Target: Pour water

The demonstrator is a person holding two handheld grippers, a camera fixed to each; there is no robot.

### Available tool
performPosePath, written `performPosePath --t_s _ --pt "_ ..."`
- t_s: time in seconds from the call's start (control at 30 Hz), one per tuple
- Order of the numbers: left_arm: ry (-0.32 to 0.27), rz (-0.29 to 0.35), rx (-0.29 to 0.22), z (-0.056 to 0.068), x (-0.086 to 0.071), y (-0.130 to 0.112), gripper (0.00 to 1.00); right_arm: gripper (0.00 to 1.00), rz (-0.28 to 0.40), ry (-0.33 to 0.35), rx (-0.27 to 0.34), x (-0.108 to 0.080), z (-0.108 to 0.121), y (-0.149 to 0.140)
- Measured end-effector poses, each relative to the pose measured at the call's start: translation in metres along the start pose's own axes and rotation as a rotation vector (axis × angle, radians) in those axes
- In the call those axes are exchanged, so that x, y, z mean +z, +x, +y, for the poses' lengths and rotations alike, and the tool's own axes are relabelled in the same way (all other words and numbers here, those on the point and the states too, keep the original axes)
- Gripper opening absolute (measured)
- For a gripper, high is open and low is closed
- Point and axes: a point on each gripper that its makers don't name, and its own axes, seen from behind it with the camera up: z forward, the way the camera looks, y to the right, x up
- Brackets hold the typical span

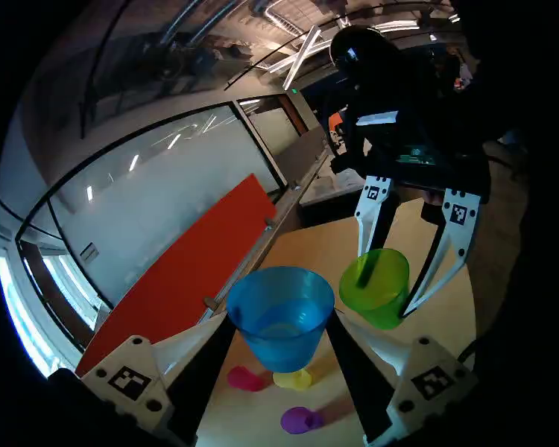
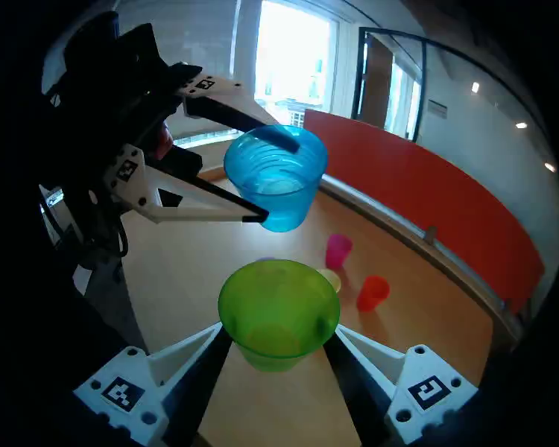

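Nearest in the right gripper view, at 6 o'clock: green cup (image 2: pixel 279 313), upright, clasped on both sides by the fingers of the right gripper (image 2: pixel 279 331). Looks empty inside, as far as can be judged.

Just beyond, toward 12 o'clock and higher: blue cup (image 2: pixel 277 179), pinched between both fingers of the left gripper (image 2: pixel 279 177) and raised off the table (image 2: pixel 175 276). Near the green cup but apart from it, not touching. Hard to tell whether tilted or straight.

Farther, at 2 o'clock from the green cup: pink cup (image 2: pixel 338 249), yellow cup (image 2: pixel 329 279) and orange cup (image 2: pixel 372 292), all small and standing on the table. Behind them, toward 3 o'clock, a red panel (image 2: pixel 443 201); at 12 o'clock, bright windows (image 2: pixel 294 59).

In the left gripper view: blue cup close at 6 o'clock with some water (image 1: pixel 283 326) showing low inside, green cup behind it at 1 o'clock.

Step in hand, by judgement: bringing the two cups together before the pour, with nothing seen leaving the blue rim. Next, probably: carry the blue rim over the green mouth, then tip slowly, keeping the green cup level and both grips firm. Thin smooth plastic, so better no loosening during the tilt.
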Motion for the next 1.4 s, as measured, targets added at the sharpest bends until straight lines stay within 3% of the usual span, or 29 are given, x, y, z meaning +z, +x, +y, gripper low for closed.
performPosePath --t_s 0.2,0.5,0.97,1.4 --pt "-0.016 0.011 0.046 0.004 0.002 0.003 0.85 0.85 0.000 0.020 -0.009 0.000 -0.003 0.000" --pt "-0.023 0.032 0.076 0.001 0.003 0.011 0.85 0.86 0.005 0.022 -0.020 0.001 0.000 0.003" --pt "-0.051 0.041 0.144 0.006 0.007 0.013 0.85 0.85 0.011 0.023 -0.029 0.002 0.006 0.006" --pt "-0.045 0.042 0.213 0.002 0.013 0.013 0.85 0.85 0.017 0.031 -0.043 0.007 0.012 0.013"
